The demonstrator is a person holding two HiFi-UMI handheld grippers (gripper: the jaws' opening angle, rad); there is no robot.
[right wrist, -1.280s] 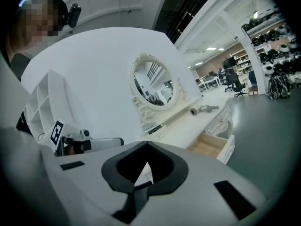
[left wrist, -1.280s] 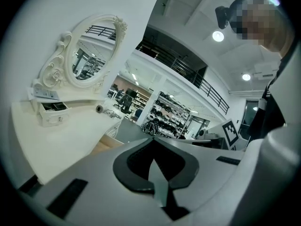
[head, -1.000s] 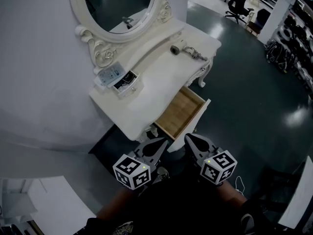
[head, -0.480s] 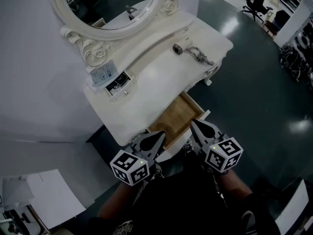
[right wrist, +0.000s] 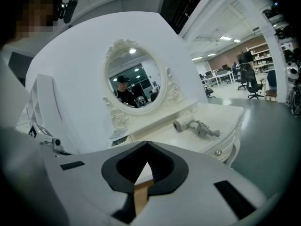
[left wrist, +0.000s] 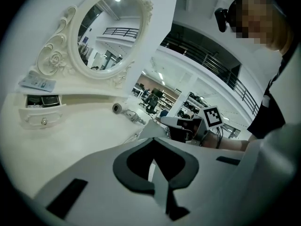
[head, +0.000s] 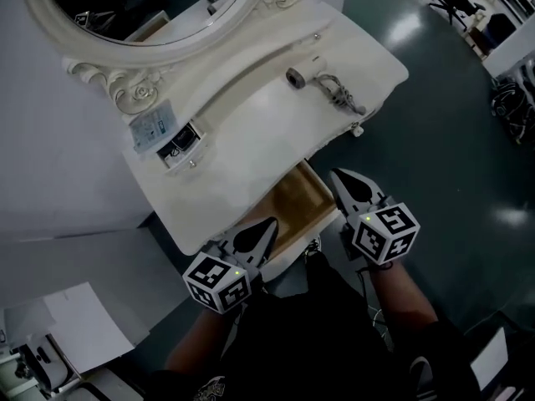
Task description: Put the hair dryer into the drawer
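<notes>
- While the white dressing table (head: 242,144) stands against the wall, its front faces the person.
- Oval mirror (head: 142,7) in a carved frame rises at the table's back.
- Wooden drawer (head: 297,200) under the front edge is pulled open.
- Left gripper (head: 269,222), jaws together on nothing, hangs just left of the drawer.
- Right gripper (head: 336,174), jaws together on nothing, is at the drawer's right side.
- Hair dryer (head: 313,80) lies on the tabletop near the far right corner, cord (head: 338,94) bunched beside it, well apart from both grippers.
</notes>
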